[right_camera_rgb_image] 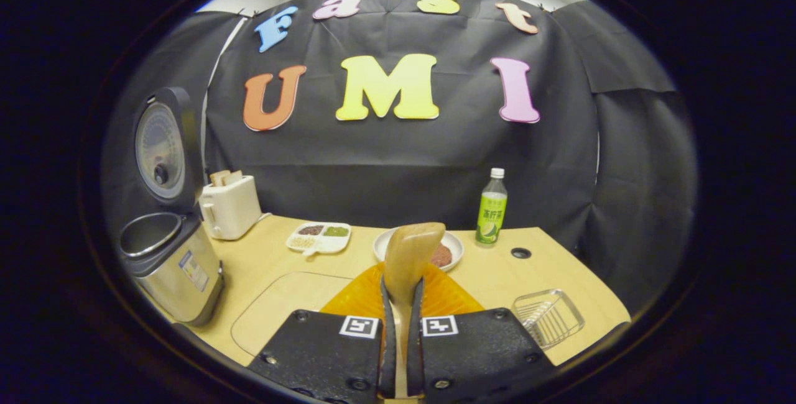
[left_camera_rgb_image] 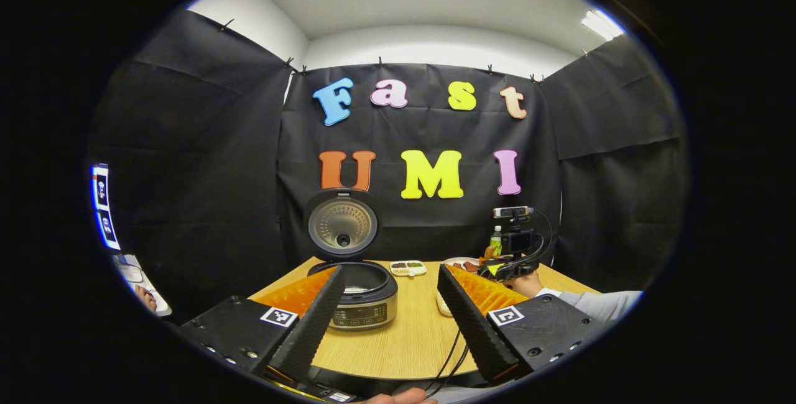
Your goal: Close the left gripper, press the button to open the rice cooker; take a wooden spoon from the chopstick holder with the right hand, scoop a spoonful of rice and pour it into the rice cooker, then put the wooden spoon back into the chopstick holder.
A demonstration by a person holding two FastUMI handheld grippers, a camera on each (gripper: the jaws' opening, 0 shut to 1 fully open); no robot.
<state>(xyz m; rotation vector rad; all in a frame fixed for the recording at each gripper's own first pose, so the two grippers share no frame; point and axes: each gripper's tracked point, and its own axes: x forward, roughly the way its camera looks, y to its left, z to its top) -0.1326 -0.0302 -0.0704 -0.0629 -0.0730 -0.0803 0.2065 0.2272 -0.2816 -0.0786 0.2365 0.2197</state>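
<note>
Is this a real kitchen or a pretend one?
Probably a pretend one: a recording booth set up like a kitchen. Black cloth hangs where walls would be, and a table holds a rice cooker, a toaster and a bottle. The right gripper holds a wooden spoon.

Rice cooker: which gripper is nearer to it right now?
Left. The left gripper is open right in front of the rice cooker, lid up. The right gripper, shut on the wooden spoon, sits off to the cooker's right, by the plate.
</note>
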